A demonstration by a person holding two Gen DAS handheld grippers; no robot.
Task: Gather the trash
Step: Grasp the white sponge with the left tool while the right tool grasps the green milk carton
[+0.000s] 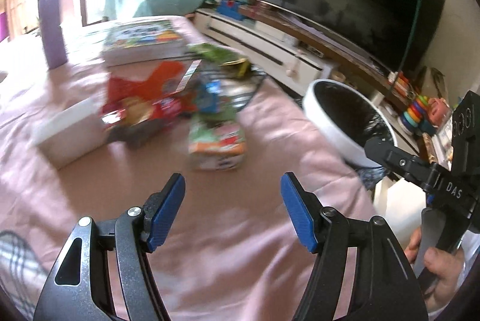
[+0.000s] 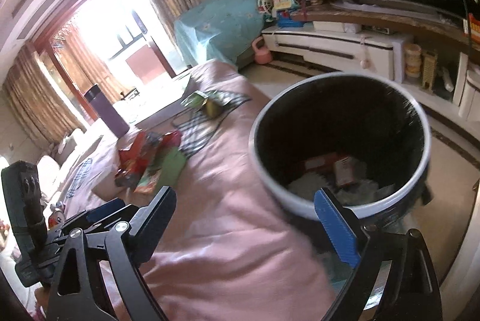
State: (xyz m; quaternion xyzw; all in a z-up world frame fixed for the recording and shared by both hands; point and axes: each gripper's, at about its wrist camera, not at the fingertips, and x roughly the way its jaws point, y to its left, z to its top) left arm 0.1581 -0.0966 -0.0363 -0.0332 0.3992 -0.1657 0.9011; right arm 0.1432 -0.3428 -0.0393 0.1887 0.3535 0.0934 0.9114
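Crumpled wrappers [image 1: 144, 108] beside white-rimmed bin [image 1: 318, 117]

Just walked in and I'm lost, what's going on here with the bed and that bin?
A person is clearing trash off a pink bed cover with a gripper in each hand. Both the left gripper and the right gripper are open and empty. Snack wrappers remain on the cover; the bin alongside already holds some trash.

Both grippers have black metal arms with slotted cut-outs, silver screws at the pivots and ribbed blue pads [image 1: 168, 214]. The right gripper [image 1: 399, 162] bears white "DAS" lettering [image 1: 453, 190].
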